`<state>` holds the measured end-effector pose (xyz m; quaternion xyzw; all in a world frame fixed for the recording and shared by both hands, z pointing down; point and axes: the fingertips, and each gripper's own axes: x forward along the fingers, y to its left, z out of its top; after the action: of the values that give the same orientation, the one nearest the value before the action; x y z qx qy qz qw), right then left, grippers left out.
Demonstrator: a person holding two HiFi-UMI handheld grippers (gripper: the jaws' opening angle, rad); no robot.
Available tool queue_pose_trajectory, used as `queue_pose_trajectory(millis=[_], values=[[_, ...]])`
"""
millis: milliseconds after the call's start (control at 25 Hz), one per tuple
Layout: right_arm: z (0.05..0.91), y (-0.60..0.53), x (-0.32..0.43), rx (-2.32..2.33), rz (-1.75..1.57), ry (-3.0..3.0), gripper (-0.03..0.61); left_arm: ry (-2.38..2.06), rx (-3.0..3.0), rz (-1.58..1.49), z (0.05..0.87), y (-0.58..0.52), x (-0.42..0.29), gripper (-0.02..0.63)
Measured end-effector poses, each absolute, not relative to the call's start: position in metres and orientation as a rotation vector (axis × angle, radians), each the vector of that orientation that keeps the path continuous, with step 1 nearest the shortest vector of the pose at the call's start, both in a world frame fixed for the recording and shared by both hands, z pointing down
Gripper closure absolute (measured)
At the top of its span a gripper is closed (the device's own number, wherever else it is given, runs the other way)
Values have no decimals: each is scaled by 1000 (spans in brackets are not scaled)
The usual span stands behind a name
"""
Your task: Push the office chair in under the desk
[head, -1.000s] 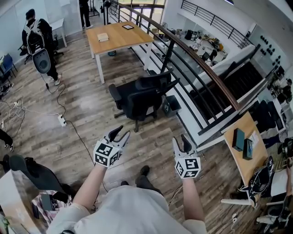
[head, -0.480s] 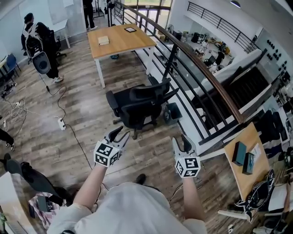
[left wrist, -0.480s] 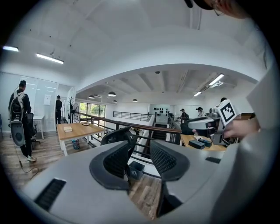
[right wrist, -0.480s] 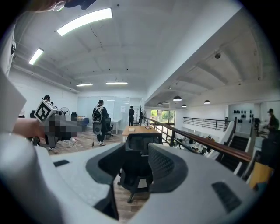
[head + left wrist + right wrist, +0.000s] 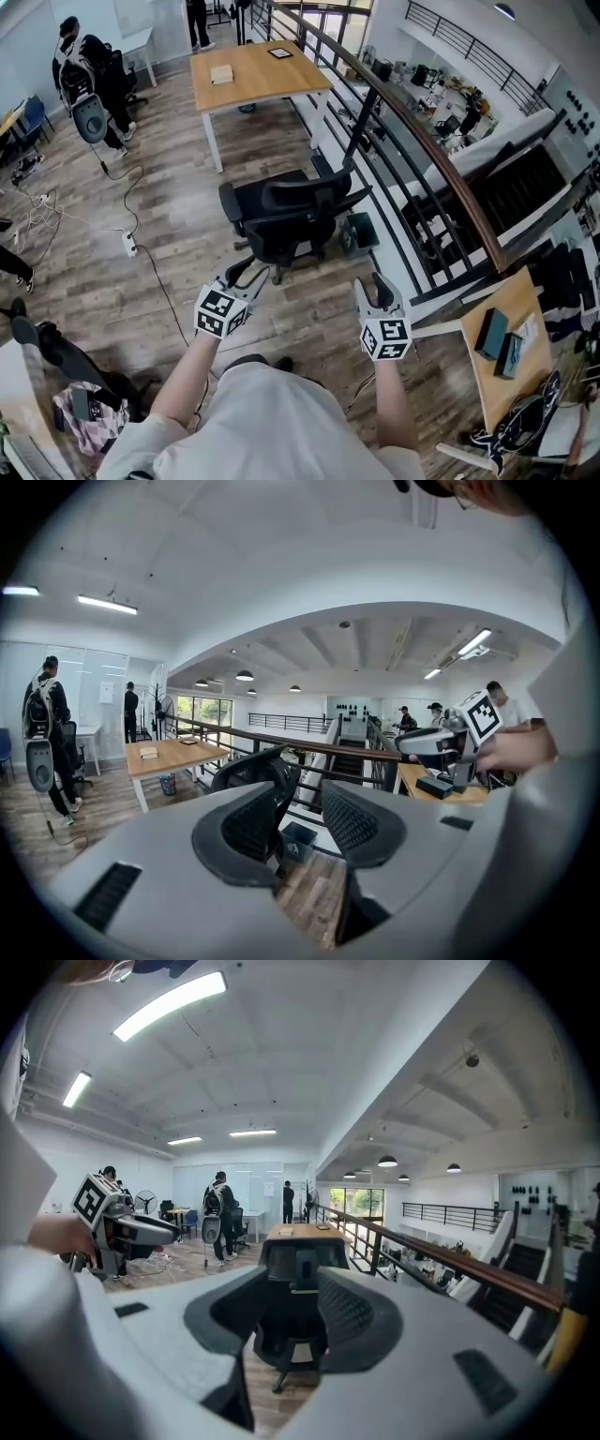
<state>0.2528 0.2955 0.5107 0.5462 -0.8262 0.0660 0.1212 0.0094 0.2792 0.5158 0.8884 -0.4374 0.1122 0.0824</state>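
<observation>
The black office chair [image 5: 286, 211] stands on the wood floor beside the railing, well short of the wooden desk [image 5: 258, 75] at the far end. My left gripper [image 5: 246, 275] is open and empty, just short of the chair's base. My right gripper [image 5: 374, 286] is also open and empty, to the right of the chair and apart from it. In the left gripper view the chair back [image 5: 270, 766] shows past the open jaws [image 5: 302, 803], with the desk [image 5: 173, 754] behind. In the right gripper view the chair [image 5: 295, 1265] stands straight ahead between the open jaws [image 5: 292, 1316].
A dark-railed balustrade [image 5: 422, 150] runs along the chair's right. A small bin [image 5: 359, 232] sits by the chair. A cable and power strip [image 5: 129, 246] lie on the floor at left. People [image 5: 80, 70] stand at the back left. Another desk [image 5: 502, 328] is at right.
Both grippers have moved forward toward the chair, which now sits closer in the head view. Their jaws have kept the same opening.
</observation>
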Motion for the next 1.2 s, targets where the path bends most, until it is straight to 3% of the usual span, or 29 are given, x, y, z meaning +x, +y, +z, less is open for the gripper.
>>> queue_pose_trajectory(millis=[1200], values=[[586, 112, 259, 1531, 347, -2223, 426, -1016, 2679, 706, 617, 91, 24, 462]])
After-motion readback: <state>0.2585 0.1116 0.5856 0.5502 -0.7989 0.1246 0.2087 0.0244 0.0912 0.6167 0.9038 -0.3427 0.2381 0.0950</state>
